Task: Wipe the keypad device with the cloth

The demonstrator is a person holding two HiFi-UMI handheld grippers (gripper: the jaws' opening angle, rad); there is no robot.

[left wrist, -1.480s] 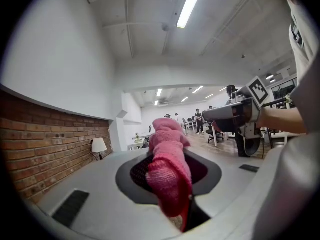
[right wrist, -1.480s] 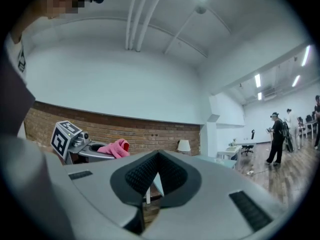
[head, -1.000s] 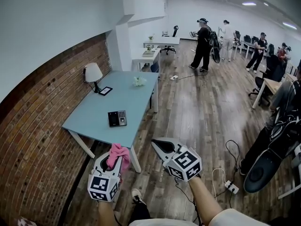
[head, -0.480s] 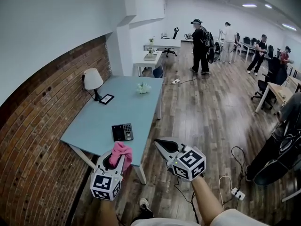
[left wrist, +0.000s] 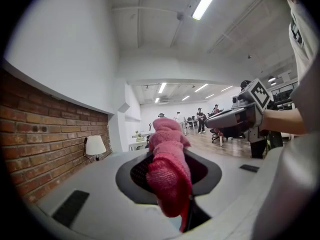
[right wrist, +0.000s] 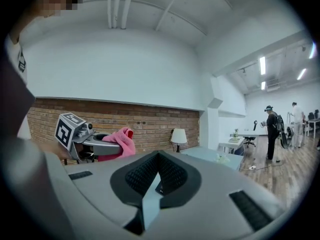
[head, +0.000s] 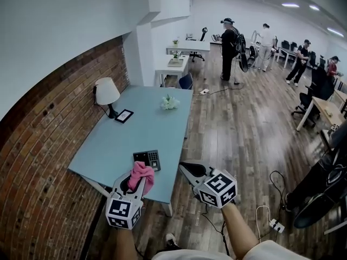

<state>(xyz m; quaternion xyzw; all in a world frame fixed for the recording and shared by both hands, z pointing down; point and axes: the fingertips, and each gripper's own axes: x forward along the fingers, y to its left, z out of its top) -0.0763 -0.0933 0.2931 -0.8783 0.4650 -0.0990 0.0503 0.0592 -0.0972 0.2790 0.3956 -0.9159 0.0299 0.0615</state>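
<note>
1. Left tool [head: 135,185]: the jaws are clamped on the pink cloth [head: 141,175]. In the left gripper view the cloth fills the gap between the jaws, with one bunched end standing above the jaw tips and the other end hanging down in front of them. Only the cloth touches this tool.

2. Right tool [head: 184,168]: the jaws are pressed together at the tips, with a thin sliver of light showing lower down between them. Nothing is held. The tool hangs in the air, level with the left tool and apart from it.

3. Keypad device [head: 147,160]: it lies flat on the light blue tabletop [head: 122,140], close to the near edge. In the head view the cloth sits just in front of the device, over the tabletop's near edge. Contact between cloth and device cannot be confirmed. The right tool's tip is to the right of the device, near the tabletop's near corner, and is not touching it.

4. Other items on the tabletop: a lamp [head: 106,93] and a small dark frame [head: 124,116] at the brick wall [head: 38,161] side, and a white flower piece [head: 169,102] at the far end.
</note>
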